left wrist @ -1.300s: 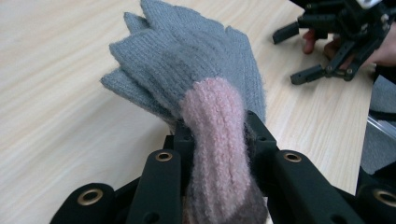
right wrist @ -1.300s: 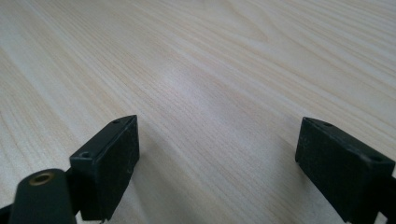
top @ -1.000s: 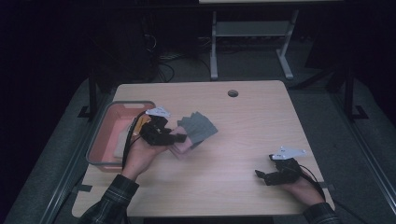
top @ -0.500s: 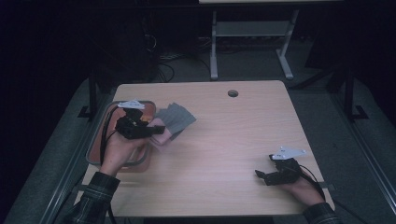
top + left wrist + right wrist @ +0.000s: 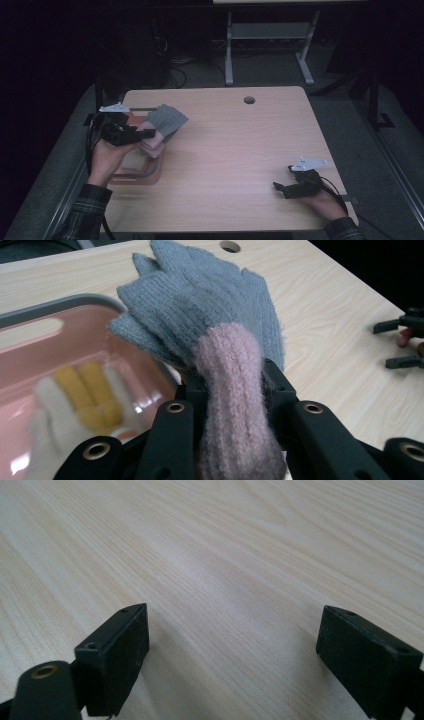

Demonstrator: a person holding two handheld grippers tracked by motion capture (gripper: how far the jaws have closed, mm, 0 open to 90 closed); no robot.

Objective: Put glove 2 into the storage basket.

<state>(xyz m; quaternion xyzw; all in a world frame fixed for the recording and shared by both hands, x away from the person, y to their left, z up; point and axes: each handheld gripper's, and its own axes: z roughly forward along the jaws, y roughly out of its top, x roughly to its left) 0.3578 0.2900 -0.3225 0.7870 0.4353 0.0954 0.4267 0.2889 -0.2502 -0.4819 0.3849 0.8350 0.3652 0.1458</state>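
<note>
Presently the left gripper (image 5: 142, 134) pinches the grey-and-pink glove (image 5: 220, 340) by its cuff over the pink tray's (image 5: 150, 170) 3 o'clock rim, drop pending, a yellow-and-white glove (image 5: 75, 400) already inside, while the right gripper (image 5: 230, 655) rests spread, empty, at 5 o'clock.

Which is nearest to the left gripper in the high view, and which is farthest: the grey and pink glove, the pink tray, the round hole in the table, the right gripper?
1. grey and pink glove, clamped in the left gripper.
2. pink tray, just beneath it at the table's left edge.
3. round hole, far centre.
4. right gripper, near right corner.
</note>
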